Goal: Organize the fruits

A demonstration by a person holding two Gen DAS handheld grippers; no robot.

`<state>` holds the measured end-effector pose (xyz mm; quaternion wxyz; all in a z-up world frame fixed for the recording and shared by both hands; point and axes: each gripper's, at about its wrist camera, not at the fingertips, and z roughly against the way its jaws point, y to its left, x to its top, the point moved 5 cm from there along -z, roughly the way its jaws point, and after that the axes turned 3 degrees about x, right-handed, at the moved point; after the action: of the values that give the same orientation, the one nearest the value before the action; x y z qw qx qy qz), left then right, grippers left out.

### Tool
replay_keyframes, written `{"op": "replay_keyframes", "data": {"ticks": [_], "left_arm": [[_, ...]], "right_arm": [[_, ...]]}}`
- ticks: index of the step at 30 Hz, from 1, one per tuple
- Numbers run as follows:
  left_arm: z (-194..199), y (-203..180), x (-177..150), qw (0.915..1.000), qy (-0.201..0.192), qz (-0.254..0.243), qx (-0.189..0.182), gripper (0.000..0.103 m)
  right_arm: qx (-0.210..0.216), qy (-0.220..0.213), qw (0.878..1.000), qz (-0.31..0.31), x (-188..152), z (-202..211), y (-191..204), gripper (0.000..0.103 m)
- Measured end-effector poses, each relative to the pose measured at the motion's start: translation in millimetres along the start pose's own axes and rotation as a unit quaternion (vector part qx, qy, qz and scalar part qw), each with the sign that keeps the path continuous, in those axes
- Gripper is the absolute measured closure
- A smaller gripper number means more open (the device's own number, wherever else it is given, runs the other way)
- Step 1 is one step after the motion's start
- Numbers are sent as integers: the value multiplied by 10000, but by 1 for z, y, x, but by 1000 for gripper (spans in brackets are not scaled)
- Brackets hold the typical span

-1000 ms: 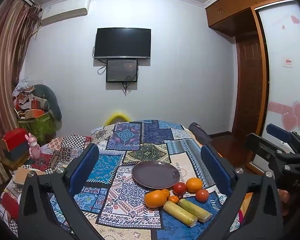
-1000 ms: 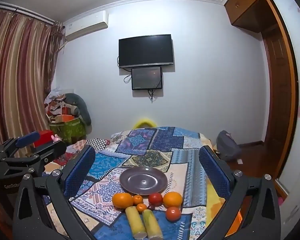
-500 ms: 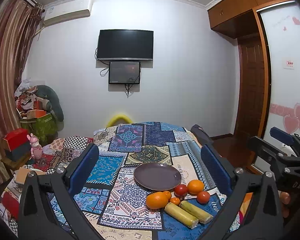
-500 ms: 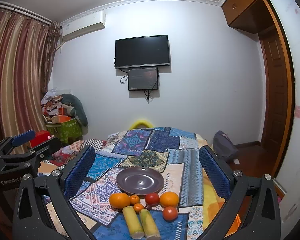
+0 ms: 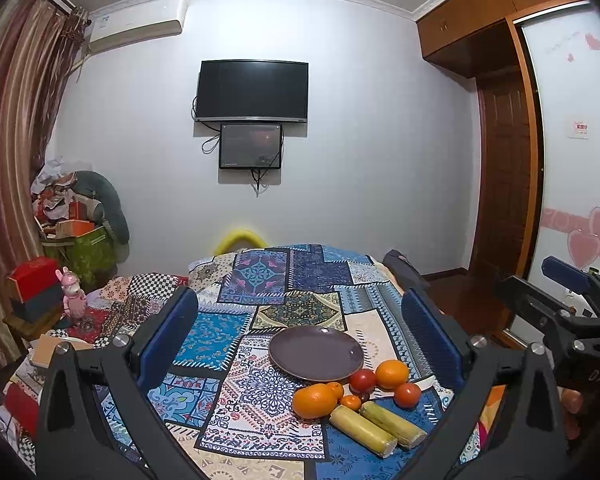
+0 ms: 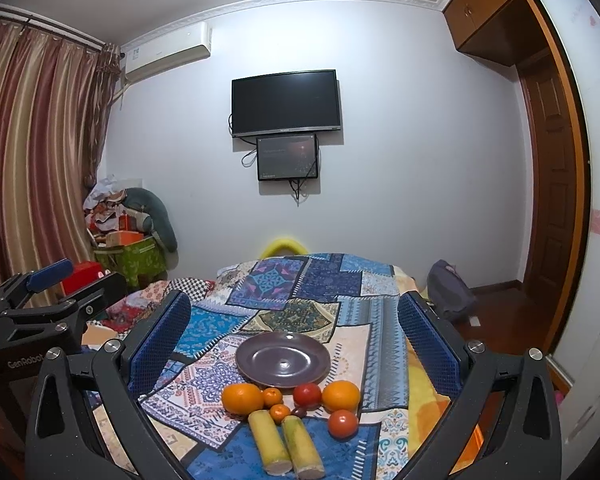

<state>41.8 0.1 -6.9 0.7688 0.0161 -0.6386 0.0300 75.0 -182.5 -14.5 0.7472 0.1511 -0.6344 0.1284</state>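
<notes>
Left hand-held gripper (image 5: 300,340): fingers spread wide, holding nothing, raised above the cloth.
Right hand-held gripper (image 6: 294,340): fingers spread wide, holding nothing, raised above the cloth.
Surface: a patchwork cloth (image 6: 300,284) covers it; whether a bed or a tabletop lies beneath, I cannot tell.
Plate (image 6: 283,358): dark purple, bare, at the centre of the cloth.
Fruits: clustered at the plate's 6 o'clock edge in the right wrist view.
Large oranges: one (image 6: 243,399) at 7 o'clock of the plate, another (image 6: 341,395) at 5 o'clock.
Tomatoes: one (image 6: 307,395) between the oranges, one (image 6: 343,423) nearer the camera.
Small tangerines (image 6: 273,397): two, just beside the left orange.
Yellow-green stalks (image 6: 269,440): two, side by side, nearest the camera.
Wall: television (image 6: 286,102) at 12 o'clock.
</notes>
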Motion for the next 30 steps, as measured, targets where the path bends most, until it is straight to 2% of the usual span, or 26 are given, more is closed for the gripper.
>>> {"op": "replay_keyframes", "data": {"ticks": [30], "left_arm": [[-1, 1, -2, 9999, 101, 53, 49, 0]], "right_arm": [[51, 31, 10000, -61, -1, -1, 1, 0]]}}
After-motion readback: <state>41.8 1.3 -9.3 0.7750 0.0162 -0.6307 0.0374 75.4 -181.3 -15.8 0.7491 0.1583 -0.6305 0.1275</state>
